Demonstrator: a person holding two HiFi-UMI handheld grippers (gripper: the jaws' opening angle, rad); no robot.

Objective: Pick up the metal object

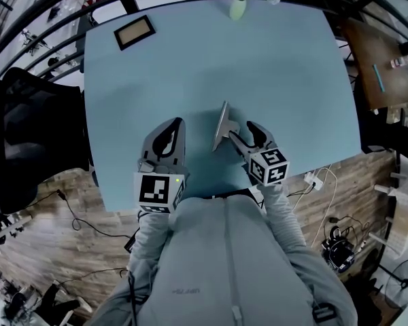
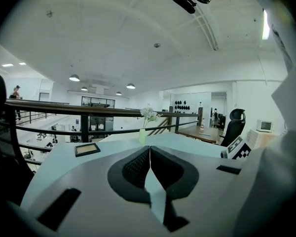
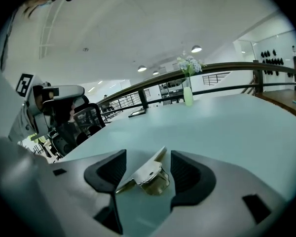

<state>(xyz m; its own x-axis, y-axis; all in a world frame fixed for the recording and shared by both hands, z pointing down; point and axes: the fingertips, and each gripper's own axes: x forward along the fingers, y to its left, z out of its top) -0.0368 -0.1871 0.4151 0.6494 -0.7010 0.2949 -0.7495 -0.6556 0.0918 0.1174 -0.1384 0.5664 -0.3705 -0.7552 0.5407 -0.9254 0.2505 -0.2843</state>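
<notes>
The metal object [image 1: 221, 124] is a flat silver strip with a brassy latch part, and it lies on the light blue table [image 1: 285, 80] just ahead of me. In the right gripper view it [image 3: 149, 174] sits between the two dark pads, and neither pad presses on it. My right gripper [image 1: 242, 132] is open, low over the table at the object's near end. My left gripper [image 1: 177, 123] hovers to the left of the object, apart from it. Its jaws [image 2: 149, 152] meet with nothing between them.
A small framed picture [image 1: 134, 32] lies at the table's far left. A pale green vase with flowers [image 1: 239, 7] stands at the far edge. A black office chair [image 1: 20, 134] is off the table's left side. The table's near edge runs under my arms.
</notes>
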